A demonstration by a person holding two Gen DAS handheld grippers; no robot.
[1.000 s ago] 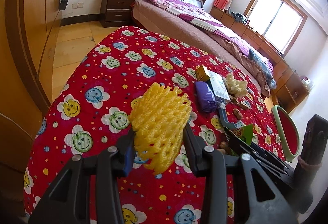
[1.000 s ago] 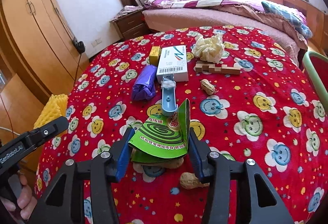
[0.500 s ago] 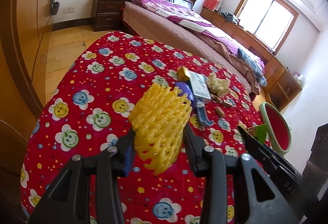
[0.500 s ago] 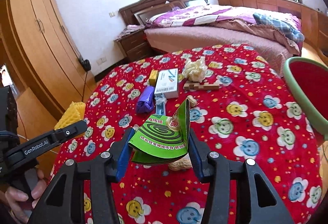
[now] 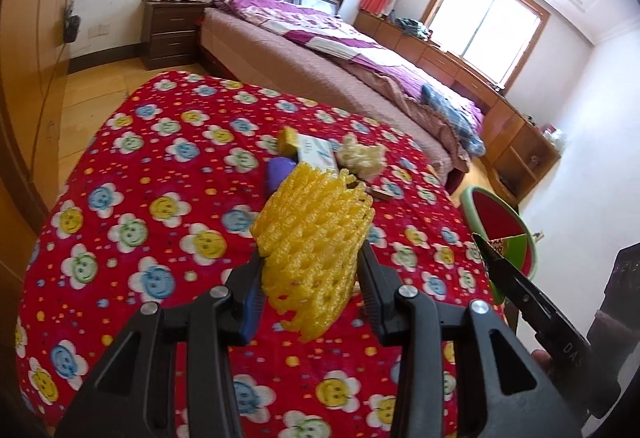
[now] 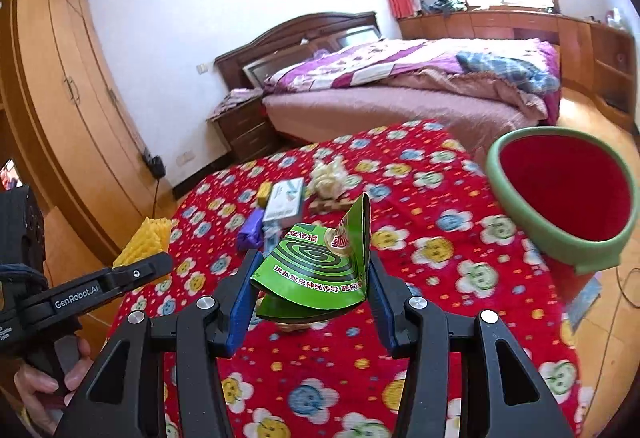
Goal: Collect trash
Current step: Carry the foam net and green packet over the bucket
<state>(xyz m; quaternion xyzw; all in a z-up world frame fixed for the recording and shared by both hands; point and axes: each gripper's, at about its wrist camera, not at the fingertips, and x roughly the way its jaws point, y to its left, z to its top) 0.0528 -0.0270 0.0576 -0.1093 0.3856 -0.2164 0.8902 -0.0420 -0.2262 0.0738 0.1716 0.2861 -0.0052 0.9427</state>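
While I carry both loads above the counter (image 5: 132, 173), my left tongs (image 5: 310, 270) pinch the yellow foam net (image 5: 316, 234), my right tongs (image 6: 312, 278) clamp the green carton (image 6: 320, 270); I keep both grips firm until over the bin (image 6: 516, 197), far right.

Both grippers' jaws clamped, raised

The right gripper (image 6: 312, 278) pinches a green carton (image 6: 316, 270) above the red cloth (image 6: 440, 278). At left, the left gripper (image 6: 148, 270) holds yellow foam net (image 6: 146, 242). A red bin (image 6: 560, 197) stands right.
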